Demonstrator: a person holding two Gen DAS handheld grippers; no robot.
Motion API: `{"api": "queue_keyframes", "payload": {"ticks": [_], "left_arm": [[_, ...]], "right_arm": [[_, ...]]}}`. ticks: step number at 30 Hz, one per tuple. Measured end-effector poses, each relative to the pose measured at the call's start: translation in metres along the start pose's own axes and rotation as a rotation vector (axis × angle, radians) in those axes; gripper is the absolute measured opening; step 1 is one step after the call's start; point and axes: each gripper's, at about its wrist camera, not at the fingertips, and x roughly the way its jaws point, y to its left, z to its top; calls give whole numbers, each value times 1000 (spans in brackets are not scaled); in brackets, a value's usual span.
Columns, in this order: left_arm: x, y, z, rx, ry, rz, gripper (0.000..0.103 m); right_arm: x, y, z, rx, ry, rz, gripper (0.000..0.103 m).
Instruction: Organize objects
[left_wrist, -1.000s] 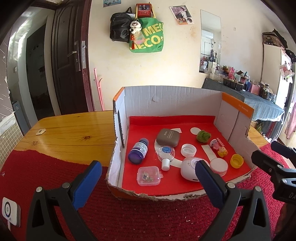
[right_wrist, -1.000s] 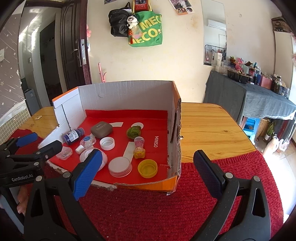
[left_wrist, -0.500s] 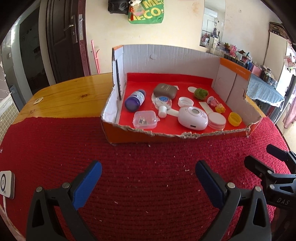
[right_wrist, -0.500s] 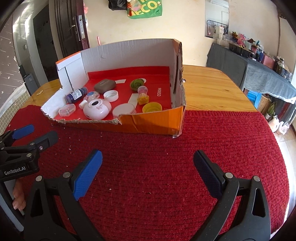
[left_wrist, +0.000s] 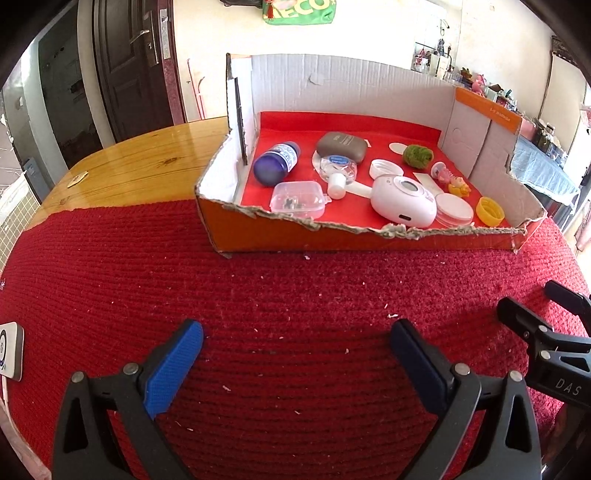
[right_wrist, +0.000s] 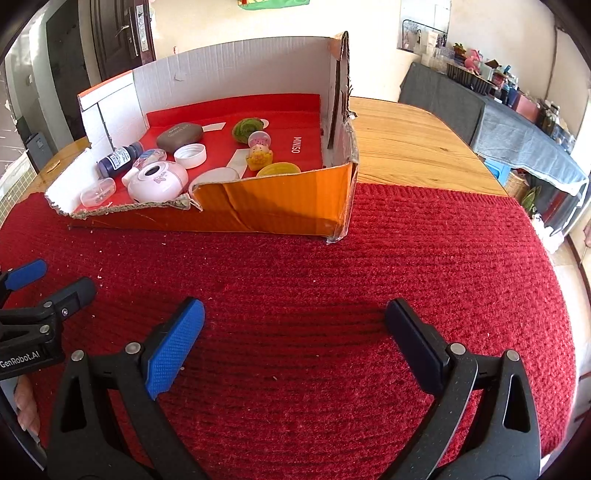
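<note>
"MINISO" on the box's red liner (right_wrist: 297, 144), "GenRobot.AI" on the left gripper (right_wrist: 48, 280), "DAS" on the right gripper (left_wrist: 546, 306).

Both views bright, daylight. Sunlit patches on the box (right_wrist: 280, 206) front and the red mat (right_wrist: 369, 266), with a hard-edged shadow across the orange wall. Glare on the wooden counter (left_wrist: 140, 166) in the left wrist view. Soft shadows beneath the fingers (left_wrist: 173, 365). Strong fisheye bending; dark vignette at the corners. Focus sharp centrally, softer toward the rims.
</note>
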Motion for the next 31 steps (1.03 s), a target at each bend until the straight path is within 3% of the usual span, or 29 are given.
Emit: {"api": "queue_keyframes", "payload": {"ticks": [31], "left_arm": [[2,-1,2,-2,0,6,103]], "right_arm": [[2,0,0,2,4,-10,103]]}}
